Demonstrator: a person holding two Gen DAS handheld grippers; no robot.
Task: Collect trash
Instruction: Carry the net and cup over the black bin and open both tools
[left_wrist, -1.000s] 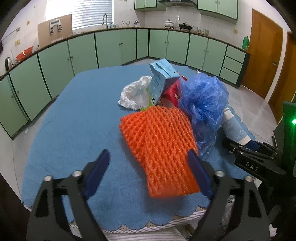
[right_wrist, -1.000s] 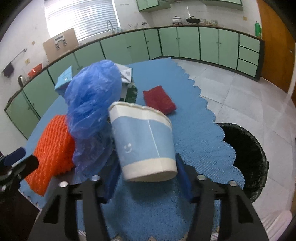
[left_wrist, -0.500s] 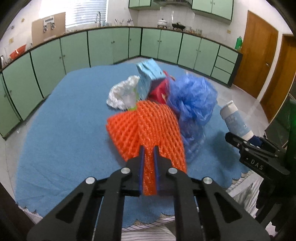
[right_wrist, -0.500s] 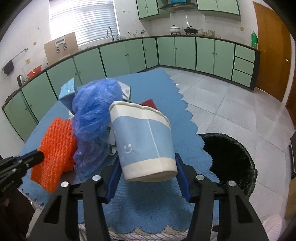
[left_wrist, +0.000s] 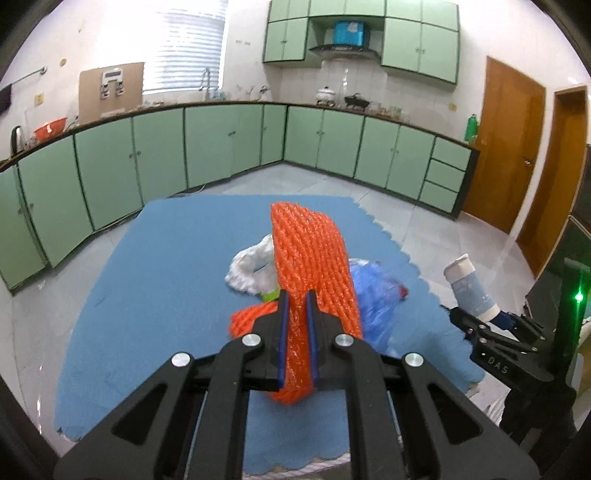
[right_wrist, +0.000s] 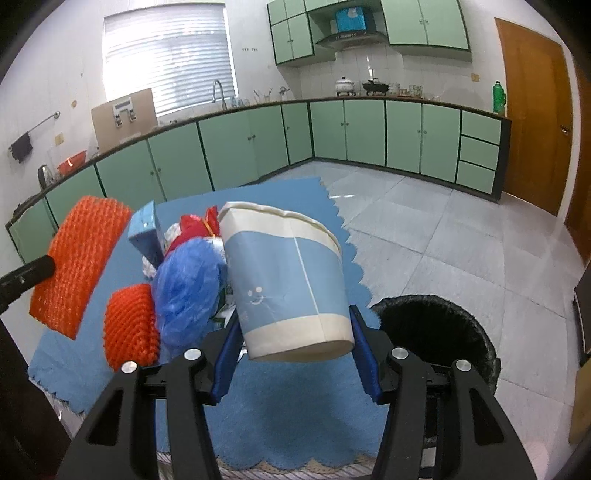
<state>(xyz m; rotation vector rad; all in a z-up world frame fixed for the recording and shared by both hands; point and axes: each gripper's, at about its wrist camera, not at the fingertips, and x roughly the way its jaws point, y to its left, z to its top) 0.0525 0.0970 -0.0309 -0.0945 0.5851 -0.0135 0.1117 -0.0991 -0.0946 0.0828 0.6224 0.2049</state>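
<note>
L gripper (left_wrist: 295, 314): clamped on orange foam net (left_wrist: 314, 258) | R gripper (right_wrist: 291, 332): half-wide, gripping paper cup (right_wrist: 288, 280)

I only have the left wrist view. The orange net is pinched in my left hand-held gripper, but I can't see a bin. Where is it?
Observer: The black-lined bin stands on the floor off the blue cloth's scalloped edge, right of the paper cup.
Operator: Is the orange low beside my fingers part of the held orange net?
Observer: No, a separate second net piece lies on the cloth beside the blue bag.
Operator: Anything hidden behind my net?
Observer: A light blue carton stands behind the bag.
</note>
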